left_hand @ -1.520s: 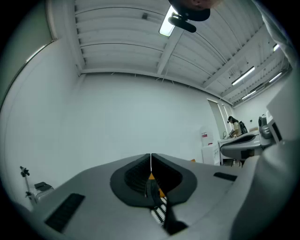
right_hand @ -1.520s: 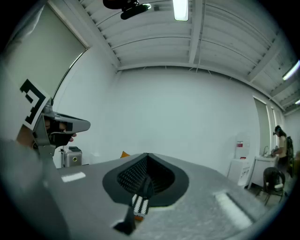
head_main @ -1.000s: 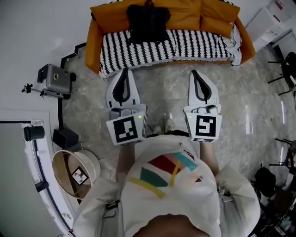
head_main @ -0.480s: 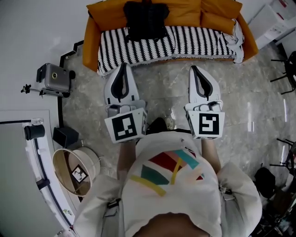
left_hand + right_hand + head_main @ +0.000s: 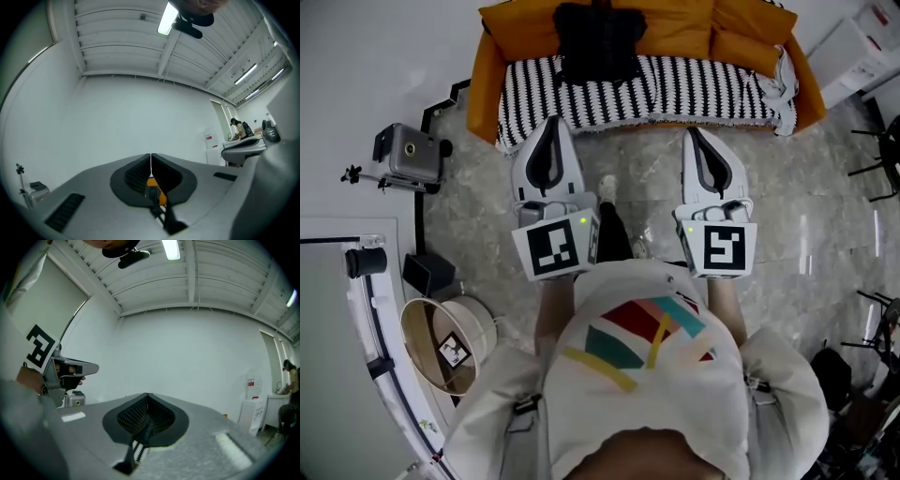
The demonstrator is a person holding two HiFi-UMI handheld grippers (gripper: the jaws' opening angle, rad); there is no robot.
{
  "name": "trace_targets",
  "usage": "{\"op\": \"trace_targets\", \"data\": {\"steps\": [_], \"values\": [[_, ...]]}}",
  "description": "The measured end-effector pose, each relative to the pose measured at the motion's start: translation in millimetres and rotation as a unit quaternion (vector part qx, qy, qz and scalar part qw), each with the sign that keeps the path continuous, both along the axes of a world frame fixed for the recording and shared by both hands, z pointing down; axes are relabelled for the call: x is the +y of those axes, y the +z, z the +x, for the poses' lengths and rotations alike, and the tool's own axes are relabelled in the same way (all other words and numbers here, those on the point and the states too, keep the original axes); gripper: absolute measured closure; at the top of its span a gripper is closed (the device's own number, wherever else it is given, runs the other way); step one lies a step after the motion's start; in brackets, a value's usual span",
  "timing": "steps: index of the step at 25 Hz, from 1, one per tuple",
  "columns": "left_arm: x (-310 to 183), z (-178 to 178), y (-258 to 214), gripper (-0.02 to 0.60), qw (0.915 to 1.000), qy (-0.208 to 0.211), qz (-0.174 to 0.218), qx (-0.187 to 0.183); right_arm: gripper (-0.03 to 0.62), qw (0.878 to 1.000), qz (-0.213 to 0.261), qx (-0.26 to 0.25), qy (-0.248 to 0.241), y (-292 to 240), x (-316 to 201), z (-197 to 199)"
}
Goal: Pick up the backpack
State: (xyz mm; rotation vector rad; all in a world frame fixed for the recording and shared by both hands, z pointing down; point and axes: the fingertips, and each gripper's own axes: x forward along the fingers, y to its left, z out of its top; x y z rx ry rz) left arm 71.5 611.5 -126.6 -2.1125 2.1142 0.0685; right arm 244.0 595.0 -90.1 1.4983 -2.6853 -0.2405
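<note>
View from above of a person standing in front of an orange sofa point(image 5: 492, 80), a gripper in each hand, both pointing toward the sofa. A black backpack point(image 5: 598, 42) sits on the sofa's seat, left of the sofa's middle, resting against the back cushions. Its lower part lies on a black-and-white striped blanket point(image 5: 694, 89) that covers the seat and hangs over the sofa's front edge. The left gripper point(image 5: 551, 122) is held in front of the sofa's left half, below and slightly left of the backpack. In this view its tip meets the blanket's hanging edge, though its height above the floor cannot be judged. The right gripper point(image 5: 694, 133) is held in front of the sofa's right half, its tip just short of the blanket's edge. Neither gripper touches the backpack. In the left gripper view, the two dark ribbed pads are pressed together with nothing between them, and a sliver of orange sofa and stripes shows below the tips. In the right gripper view, the pads are likewise pressed together and empty, with a bit of striped blanket showing beneath. A grey marbled floor point(image 5: 825, 216) spreads in front of the sofa. A shoe point(image 5: 607, 187) steps onto it between the two grippers. Left of the sofa, a grey camera point(image 5: 405, 155) stands on a tripod.
</note>
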Motion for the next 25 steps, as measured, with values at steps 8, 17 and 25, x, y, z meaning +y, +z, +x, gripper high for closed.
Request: {"op": "trace_targets", "data": {"steps": [8, 17, 25], "values": [[-58, -25, 2, 0.566, 0.9994, 0.007, 0.014, 0.032, 0.589, 1.000, 0.014, 0.007, 0.019, 2, -52, -10], [-189, -85, 14, 0.566, 0.9984, 0.016, 0.016, 0.052, 0.589, 0.999, 0.006, 0.021, 0.049, 8, -164, -52], [-323, -135, 27, 0.566, 0.9968, 0.041, -0.015, 0.067, 0.589, 0.992, 0.002, 0.112, 0.055, 11, -269, -117]]}}
